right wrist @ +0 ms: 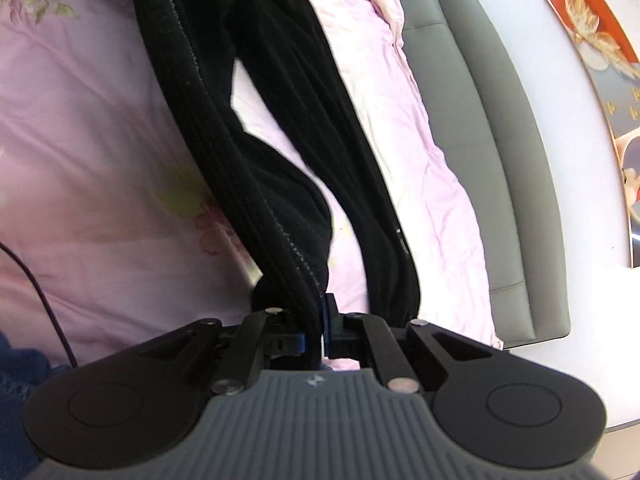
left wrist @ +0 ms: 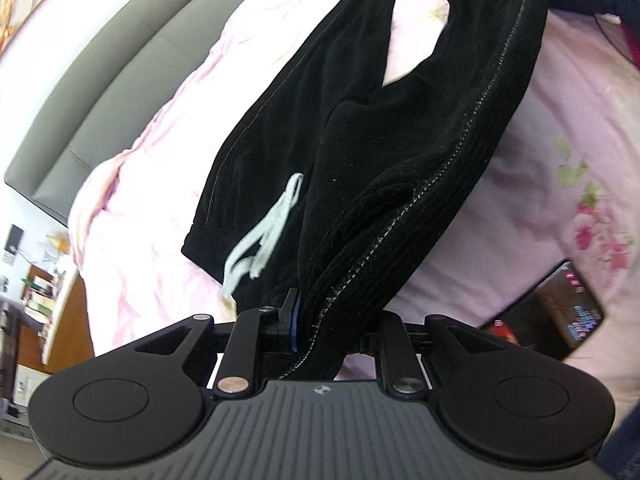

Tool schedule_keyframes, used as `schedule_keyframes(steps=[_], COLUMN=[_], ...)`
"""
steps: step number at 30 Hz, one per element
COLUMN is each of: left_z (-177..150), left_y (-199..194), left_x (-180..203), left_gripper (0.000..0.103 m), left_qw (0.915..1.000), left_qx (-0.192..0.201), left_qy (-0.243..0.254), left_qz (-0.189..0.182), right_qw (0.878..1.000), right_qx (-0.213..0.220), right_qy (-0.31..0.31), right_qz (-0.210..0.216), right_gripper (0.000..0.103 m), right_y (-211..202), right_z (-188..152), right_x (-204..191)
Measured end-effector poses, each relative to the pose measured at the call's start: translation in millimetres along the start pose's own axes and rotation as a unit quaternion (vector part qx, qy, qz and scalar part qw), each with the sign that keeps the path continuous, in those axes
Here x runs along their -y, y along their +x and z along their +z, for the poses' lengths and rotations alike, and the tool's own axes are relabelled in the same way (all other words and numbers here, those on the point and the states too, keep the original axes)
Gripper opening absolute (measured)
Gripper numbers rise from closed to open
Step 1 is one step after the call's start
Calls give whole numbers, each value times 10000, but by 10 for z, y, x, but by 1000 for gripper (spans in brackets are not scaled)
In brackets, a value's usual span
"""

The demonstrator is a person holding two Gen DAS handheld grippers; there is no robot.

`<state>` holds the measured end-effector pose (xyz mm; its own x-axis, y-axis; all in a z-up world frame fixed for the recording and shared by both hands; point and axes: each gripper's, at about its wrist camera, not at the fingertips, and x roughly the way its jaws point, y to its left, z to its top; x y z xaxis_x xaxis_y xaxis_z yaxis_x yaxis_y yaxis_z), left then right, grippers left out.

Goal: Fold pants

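The black pants [left wrist: 360,120] hang lifted above the pink bed cover, stretched between both grippers. My left gripper [left wrist: 308,320] is shut on the ribbed waistband, which bunches thickly over its fingers. A white drawstring [left wrist: 264,236] dangles from the waist. In the right wrist view the pants [right wrist: 280,128] run away from me as a twisted band, and my right gripper [right wrist: 318,328] is shut on the other end of the waistband. The legs trail onto the bed beyond.
The pink floral bed cover [left wrist: 540,128] spreads under everything. A grey padded headboard [right wrist: 480,128] lines the far side. A phone with a lit screen [left wrist: 560,312] lies on the cover at the right. A dark cable [right wrist: 36,280] crosses the cover.
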<state>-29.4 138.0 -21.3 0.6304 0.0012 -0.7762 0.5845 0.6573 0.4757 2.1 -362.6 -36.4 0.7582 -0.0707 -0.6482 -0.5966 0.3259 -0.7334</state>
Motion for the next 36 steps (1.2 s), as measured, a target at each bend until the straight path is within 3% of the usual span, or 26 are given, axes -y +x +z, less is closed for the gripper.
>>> schedule_keyframes(steps=[7, 17, 23, 28, 29, 30, 31, 32, 35, 36], left_z=[374, 1065, 1269, 1131, 1104, 1070, 1018, 965, 840, 814], left_y=[435, 1253, 2137, 2633, 2740, 2790, 2882, 2927, 2969, 2993], left_x=[-675, -1985, -2332, -2283, -2290, -2305, -2321, -2327, -2414, -2475], left_gripper=[17, 17, 17, 19, 19, 20, 21, 22, 33, 45], left_qw=[9977, 9911, 9899, 9836, 9813, 9783, 9750, 9733, 9670, 9627], left_qx=[143, -5, -501, -976, -1065, -1137, -1214, -1240, -1188, -1189], left_qy=[-648, -1327, -1301, -1405, -1483, -1607, -1738, -1813, -2156, -2345], left_qz=[-122, -65, -263, -571, -613, -646, -670, -662, -661, -647], right_qw=[9988, 9943, 9870, 9806, 9785, 9741, 9683, 9627, 9397, 9347], right_qx=[53, -236, -569, -1095, -1331, -1648, -1992, -2300, -3110, -3250], right_qy=[-440, -1004, -1499, -1431, -1248, -1058, -1002, -1102, -1371, -1256], right_qz=[-189, -256, 66, 766, 967, 1129, 1123, 907, -384, -704], right_gripper=[0, 0, 0, 1, 7, 24, 33, 44, 39, 34], right_y=[398, 1623, 2563, 3372, 3553, 3737, 3907, 4050, 4335, 4358], right_z=[130, 421, 637, 816, 837, 829, 762, 648, 194, 80], right_x=[277, 1441, 1780, 1949, 1998, 2051, 2097, 2139, 2368, 2446])
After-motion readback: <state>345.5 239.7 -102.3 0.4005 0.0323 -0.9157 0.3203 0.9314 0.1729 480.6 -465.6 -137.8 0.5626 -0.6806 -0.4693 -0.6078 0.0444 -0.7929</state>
